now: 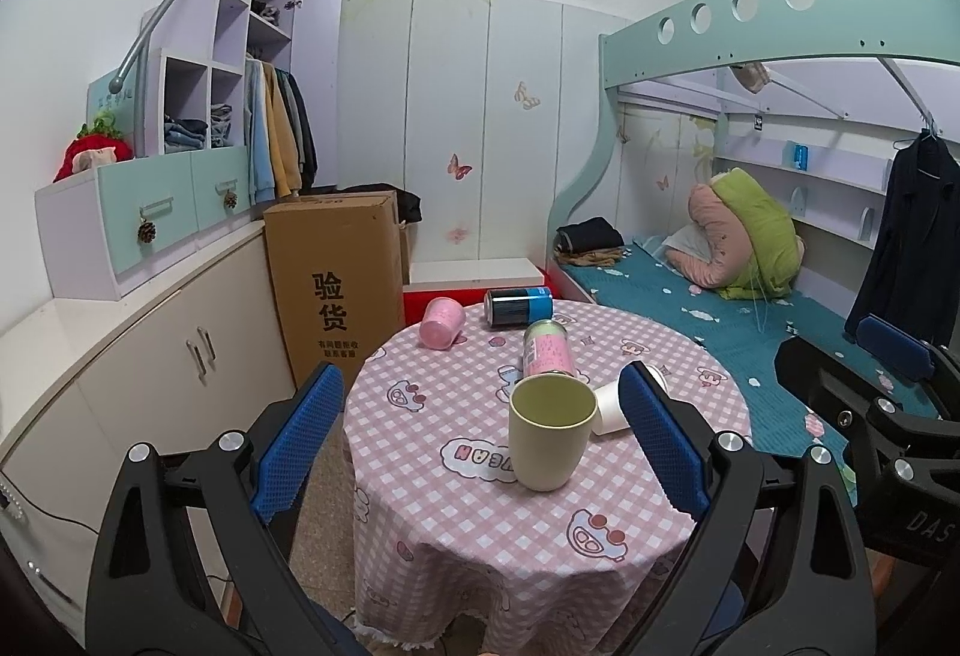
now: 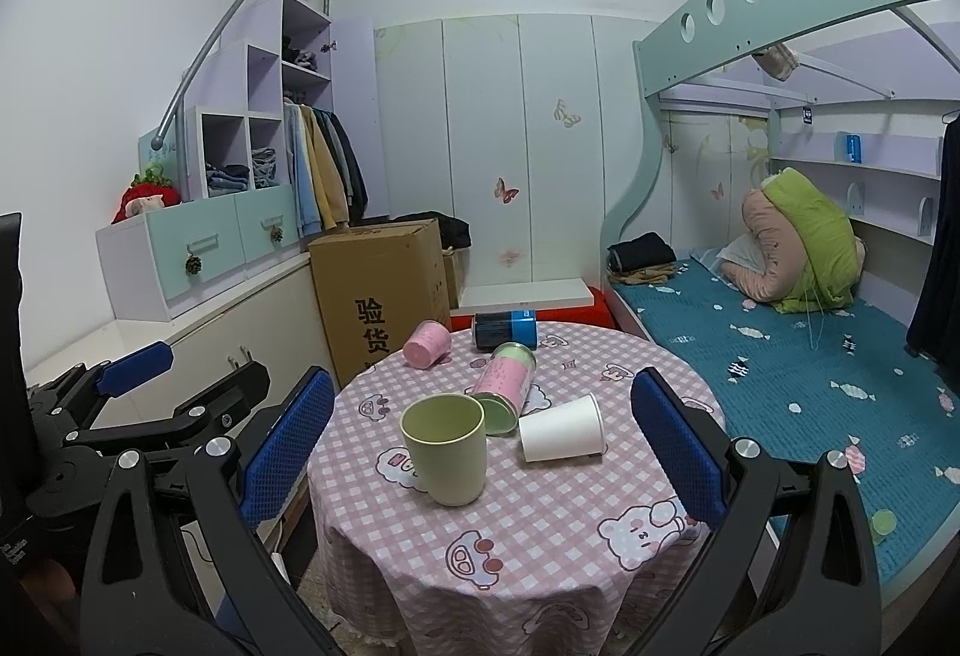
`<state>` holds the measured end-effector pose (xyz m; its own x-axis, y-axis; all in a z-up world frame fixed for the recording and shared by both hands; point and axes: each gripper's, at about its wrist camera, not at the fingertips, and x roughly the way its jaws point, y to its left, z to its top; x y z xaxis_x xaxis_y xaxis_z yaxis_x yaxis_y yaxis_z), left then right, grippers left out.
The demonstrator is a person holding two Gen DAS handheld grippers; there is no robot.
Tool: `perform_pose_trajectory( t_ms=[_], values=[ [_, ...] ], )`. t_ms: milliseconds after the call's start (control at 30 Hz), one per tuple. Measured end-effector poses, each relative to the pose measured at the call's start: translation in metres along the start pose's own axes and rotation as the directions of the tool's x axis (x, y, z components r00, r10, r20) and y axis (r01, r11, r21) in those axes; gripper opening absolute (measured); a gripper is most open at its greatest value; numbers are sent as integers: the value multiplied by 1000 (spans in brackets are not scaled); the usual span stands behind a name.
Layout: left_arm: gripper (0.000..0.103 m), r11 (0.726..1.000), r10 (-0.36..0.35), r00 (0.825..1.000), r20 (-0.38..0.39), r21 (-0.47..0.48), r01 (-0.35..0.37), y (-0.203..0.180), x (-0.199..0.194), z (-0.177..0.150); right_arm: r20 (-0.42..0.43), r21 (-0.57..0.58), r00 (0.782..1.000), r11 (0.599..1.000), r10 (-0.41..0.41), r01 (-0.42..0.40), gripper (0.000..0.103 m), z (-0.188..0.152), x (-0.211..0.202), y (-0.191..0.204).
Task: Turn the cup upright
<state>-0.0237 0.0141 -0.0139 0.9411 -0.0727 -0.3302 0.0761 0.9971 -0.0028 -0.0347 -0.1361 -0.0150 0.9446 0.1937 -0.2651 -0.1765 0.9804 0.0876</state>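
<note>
Green cup (image 1: 549, 431) stands upright, mouth up, on the round table (image 1: 480, 524) with pink checked cloth, near the table's front half. Left gripper (image 1: 480, 437) spread wide, holding nothing; cup sits between its blue pads, nearer the right pad, not touching. Right gripper (image 2: 480, 446) also spread, empty; cup (image 2: 447, 446) between its fingers, left of centre, apart from both. White paper cup (image 2: 561, 428) lies on its side just right of the green cup. Pink-labelled tin (image 2: 504, 386) lies behind the green cup, touching or nearly. Pink cup (image 2: 426, 344) and blue can (image 2: 504, 330) lie at the table's far edge.
</note>
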Motion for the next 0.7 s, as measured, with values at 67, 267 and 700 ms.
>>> perform_pose_trajectory(
  t_ms=[67, 267, 700],
  values=[
    [94, 1000, 4, 1000, 2, 2, -4, -1, 0, 2, -1, 1, 1000, 1000, 2, -2, 96, 0, 0, 0],
    [94, 1000, 5, 1000, 4, 1, -5, -1, -1, 4, 2, 3, 1000, 1000, 3, -3, 96, 1, -2, 1],
    [94, 1000, 5, 1000, 5, 4, -5, 0, 0, 2, 3, 4, 1000, 1000, 3, -3, 96, 1, -2, 0]
  ],
)
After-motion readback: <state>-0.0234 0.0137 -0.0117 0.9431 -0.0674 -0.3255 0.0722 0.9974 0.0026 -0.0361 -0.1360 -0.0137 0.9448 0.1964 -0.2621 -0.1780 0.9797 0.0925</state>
